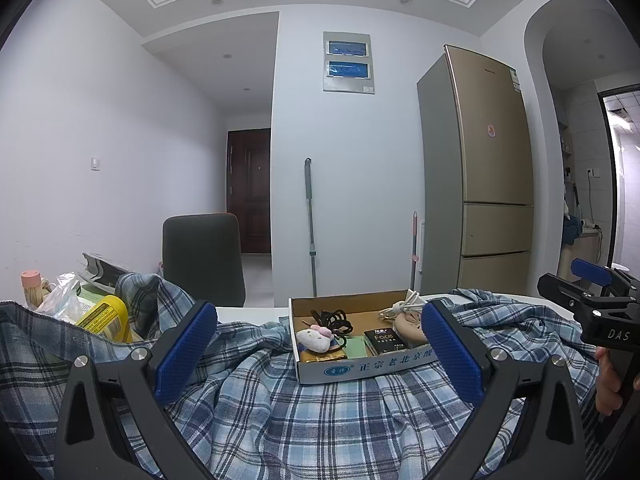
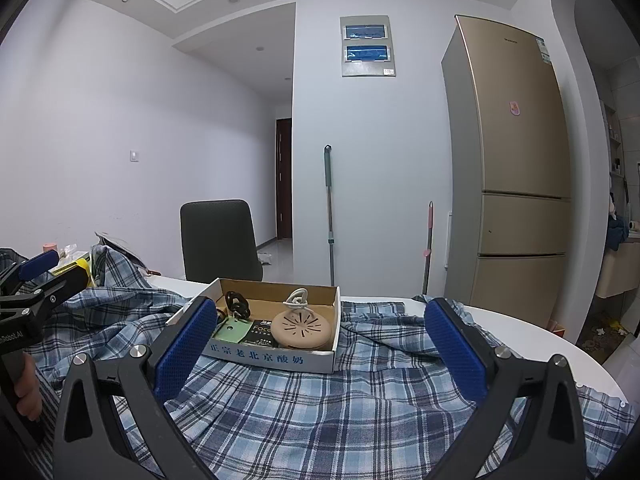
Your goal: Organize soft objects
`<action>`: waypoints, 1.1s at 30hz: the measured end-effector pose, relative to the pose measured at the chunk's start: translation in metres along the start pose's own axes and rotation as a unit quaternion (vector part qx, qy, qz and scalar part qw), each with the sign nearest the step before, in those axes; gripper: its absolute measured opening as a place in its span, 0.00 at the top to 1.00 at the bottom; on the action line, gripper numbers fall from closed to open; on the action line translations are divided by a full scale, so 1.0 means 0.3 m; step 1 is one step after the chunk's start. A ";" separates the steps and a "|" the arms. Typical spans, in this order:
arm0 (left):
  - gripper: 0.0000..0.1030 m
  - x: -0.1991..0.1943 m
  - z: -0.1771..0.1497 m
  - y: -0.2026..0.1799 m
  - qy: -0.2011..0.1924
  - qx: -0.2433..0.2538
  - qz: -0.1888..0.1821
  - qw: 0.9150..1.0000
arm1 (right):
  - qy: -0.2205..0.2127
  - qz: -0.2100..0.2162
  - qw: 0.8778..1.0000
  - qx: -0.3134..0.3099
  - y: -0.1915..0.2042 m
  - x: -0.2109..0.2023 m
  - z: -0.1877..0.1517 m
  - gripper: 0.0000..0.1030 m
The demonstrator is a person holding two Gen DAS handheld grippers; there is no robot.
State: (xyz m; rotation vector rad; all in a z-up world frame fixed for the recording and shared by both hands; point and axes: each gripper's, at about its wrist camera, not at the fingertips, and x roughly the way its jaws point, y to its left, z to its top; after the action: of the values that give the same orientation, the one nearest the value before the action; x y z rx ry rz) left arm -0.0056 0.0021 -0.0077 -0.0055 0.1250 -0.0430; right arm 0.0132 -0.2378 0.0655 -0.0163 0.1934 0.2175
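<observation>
A blue and white plaid shirt (image 1: 320, 412) lies rumpled over the white table; it also fills the lower half of the right wrist view (image 2: 320, 404). A shallow cardboard box (image 1: 360, 370) rests on the shirt, also seen in the right wrist view (image 2: 276, 358). It holds a white plush toy (image 1: 314, 339), black hair ties (image 1: 332, 318), a round tan pad (image 2: 302, 328) and a black packet (image 1: 386, 339). My left gripper (image 1: 316, 344) is open above the shirt, near the box. My right gripper (image 2: 316, 340) is open above the shirt, also facing the box, and shows at the right edge of the left wrist view (image 1: 592, 284).
A yellow bottle (image 1: 106, 318), a plastic bag (image 1: 60, 298) and a pink-lidded jar (image 1: 31, 286) crowd the table's left end. A dark chair (image 2: 218, 240) stands behind the table. A fridge (image 2: 516, 168), a mop (image 2: 330, 216) and a pink-handled tool stand by the far wall.
</observation>
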 end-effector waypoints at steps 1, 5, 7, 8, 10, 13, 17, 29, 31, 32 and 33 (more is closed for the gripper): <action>0.00 0.000 0.000 0.000 0.000 0.000 0.000 1.000 | 0.000 0.000 1.000 0.000 0.000 0.000 0.000 0.00; 0.00 0.000 0.000 0.000 0.000 0.000 0.000 1.000 | 0.000 0.000 1.000 0.000 0.001 -0.001 -0.001 0.00; 0.00 0.000 0.000 0.000 -0.001 0.000 0.000 1.000 | 0.000 0.000 1.000 0.000 0.001 -0.001 -0.001 0.00; 0.00 0.000 0.000 0.000 0.000 0.001 0.000 1.000 | 0.000 0.000 1.000 0.000 0.001 -0.001 -0.001 0.00; 0.00 0.000 0.000 0.000 0.000 0.000 0.000 1.000 | 0.000 0.000 1.000 0.000 0.001 -0.001 -0.001 0.00; 0.00 -0.001 0.000 0.000 -0.001 0.000 0.000 1.000 | 0.001 0.000 1.000 -0.004 0.004 0.000 -0.005 0.00; 0.00 0.001 -0.001 0.000 -0.001 0.000 0.000 1.000 | 0.001 0.000 1.000 -0.004 0.004 0.000 -0.007 0.00; 0.00 0.003 -0.003 -0.001 0.000 -0.001 -0.001 1.000 | 0.000 0.000 1.000 -0.004 0.003 0.000 -0.005 0.00; 0.00 0.003 -0.004 -0.001 0.000 -0.001 -0.001 1.000 | 0.000 0.000 1.000 -0.004 0.003 0.000 -0.005 0.00; 0.00 0.002 -0.003 -0.001 -0.001 0.000 -0.001 1.000 | 0.000 0.000 1.000 -0.004 0.003 0.000 -0.005 0.00; 0.00 0.002 -0.002 -0.001 -0.001 0.000 -0.001 1.000 | 0.000 0.000 1.000 -0.004 0.003 0.000 -0.005 0.00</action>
State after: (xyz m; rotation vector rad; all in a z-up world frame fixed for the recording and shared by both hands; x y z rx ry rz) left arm -0.0051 0.0019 -0.0085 -0.0064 0.1235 -0.0445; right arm 0.0128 -0.2370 0.0641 -0.0244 0.1931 0.2186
